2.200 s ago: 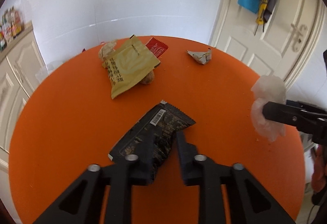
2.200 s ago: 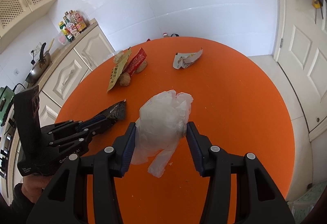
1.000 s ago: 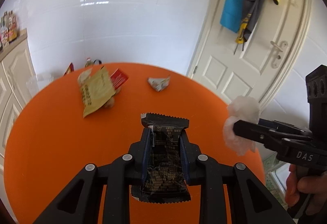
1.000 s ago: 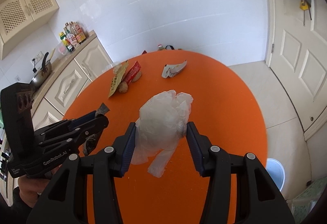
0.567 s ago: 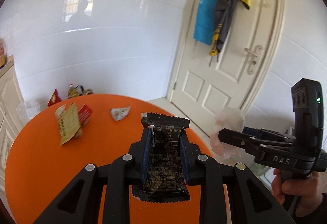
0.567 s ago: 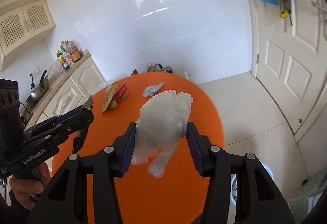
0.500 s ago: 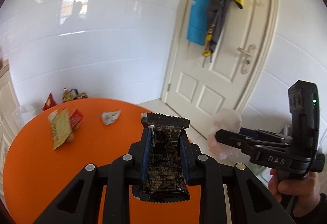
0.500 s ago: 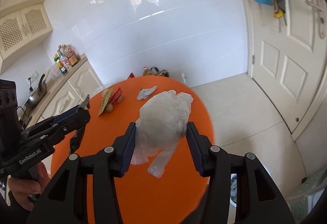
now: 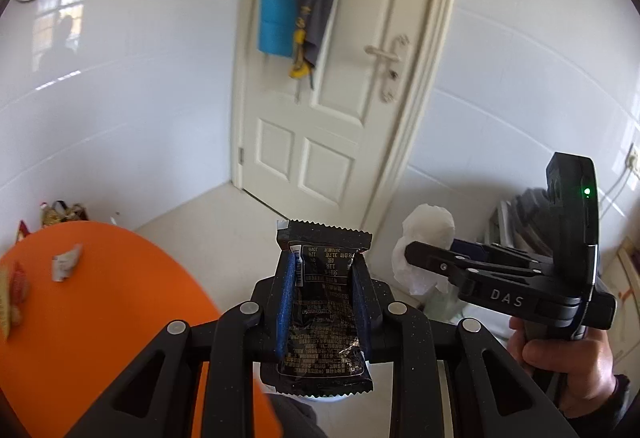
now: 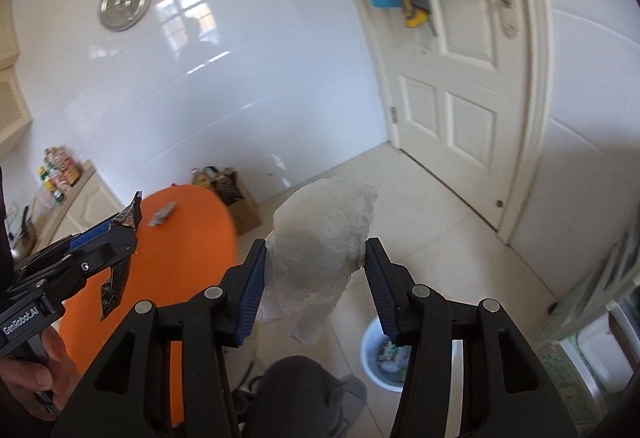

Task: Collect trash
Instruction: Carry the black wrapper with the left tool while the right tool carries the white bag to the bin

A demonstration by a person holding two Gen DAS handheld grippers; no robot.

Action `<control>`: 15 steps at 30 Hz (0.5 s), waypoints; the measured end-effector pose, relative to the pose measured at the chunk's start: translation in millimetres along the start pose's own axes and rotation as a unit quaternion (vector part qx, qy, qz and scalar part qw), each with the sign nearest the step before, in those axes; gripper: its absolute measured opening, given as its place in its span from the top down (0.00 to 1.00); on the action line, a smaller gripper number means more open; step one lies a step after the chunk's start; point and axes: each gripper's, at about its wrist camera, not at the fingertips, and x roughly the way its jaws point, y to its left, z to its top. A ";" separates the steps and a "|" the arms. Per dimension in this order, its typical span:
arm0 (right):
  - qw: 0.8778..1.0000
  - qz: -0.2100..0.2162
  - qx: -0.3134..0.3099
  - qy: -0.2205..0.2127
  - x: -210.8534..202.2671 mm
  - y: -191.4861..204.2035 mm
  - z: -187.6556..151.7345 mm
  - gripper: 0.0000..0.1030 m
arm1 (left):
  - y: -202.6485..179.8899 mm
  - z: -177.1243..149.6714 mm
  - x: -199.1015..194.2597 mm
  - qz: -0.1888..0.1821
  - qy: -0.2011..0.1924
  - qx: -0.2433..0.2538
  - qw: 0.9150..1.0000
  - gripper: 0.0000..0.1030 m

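My left gripper (image 9: 323, 270) is shut on a black snack wrapper (image 9: 322, 318), held in the air past the edge of the orange round table (image 9: 100, 318). My right gripper (image 10: 314, 258) is shut on a crumpled clear plastic bag (image 10: 320, 254), held above the floor. A white trash bin (image 10: 384, 358) with litter inside stands on the floor below the right gripper. The right gripper with the bag (image 9: 424, 250) shows in the left wrist view. The left gripper with the wrapper (image 10: 116, 278) shows in the right wrist view.
A crumpled paper scrap (image 9: 66, 262) and a yellow and red wrapper pile (image 9: 12, 298) lie on the table. A white door (image 9: 332, 118) with hanging cloths is ahead. A cardboard box (image 10: 240, 206) sits by the wall. The person's knee (image 10: 300, 390) is below.
Both grippers have swung right, away from the table and toward the door and floor. The bin has come into the right wrist view. Both grips are unchanged.
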 end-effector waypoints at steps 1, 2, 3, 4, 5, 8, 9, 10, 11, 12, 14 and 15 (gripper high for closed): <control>1.000 -0.008 0.008 0.005 4.3 -12.1 -2.0 0.52 | -5.3 -2.1 8.4 -0.005 0.012 0.004 1.000 0.78; 1.000 -0.014 0.015 0.011 8.0 -24.2 -3.9 0.52 | -10.9 -6.4 19.5 -0.013 0.029 0.006 0.999 0.78; 0.999 -0.018 0.024 0.018 13.8 -35.6 -6.0 0.52 | -13.4 -9.4 29.6 -0.021 0.043 0.003 0.999 0.78; 0.999 -0.023 0.033 0.026 20.7 -47.3 -9.7 0.52 | -16.8 -13.8 40.7 -0.030 0.059 0.001 0.998 0.78; 0.998 -0.028 0.039 0.035 27.7 -58.2 -13.4 0.52 | -17.7 -16.3 53.8 -0.036 0.078 -0.001 0.996 0.78; 0.995 -0.039 0.063 0.069 56.8 -85.0 -28.7 0.52 | -23.3 -31.4 84.7 -0.043 0.127 -0.004 0.991 0.87; 0.993 -0.039 0.073 0.085 70.0 -95.4 -35.3 0.52 | -23.4 -31.8 94.1 -0.045 0.141 -0.006 0.989 0.87; 0.991 -0.039 0.082 0.096 79.3 -103.5 -40.8 0.52 | -24.0 -39.5 104.4 -0.048 0.157 -0.009 0.986 0.87; 0.989 -0.037 0.092 0.107 89.6 -111.9 -46.2 0.52 | -24.5 -41.6 114.0 -0.050 0.170 -0.009 0.984 0.87; 0.987 -0.033 0.101 0.121 102.1 -120.5 -52.5 0.52 | -25.7 -44.0 122.0 -0.049 0.183 -0.010 0.982 0.87; 0.983 -0.034 0.112 0.138 119.5 -133.0 -60.0 0.52 | -23.4 -51.9 137.2 -0.050 0.205 -0.017 0.977 0.87; 0.981 -0.033 0.117 0.149 129.1 -138.2 -63.3 0.52 | -22.5 -54.1 144.0 -0.047 0.216 -0.019 0.975 0.87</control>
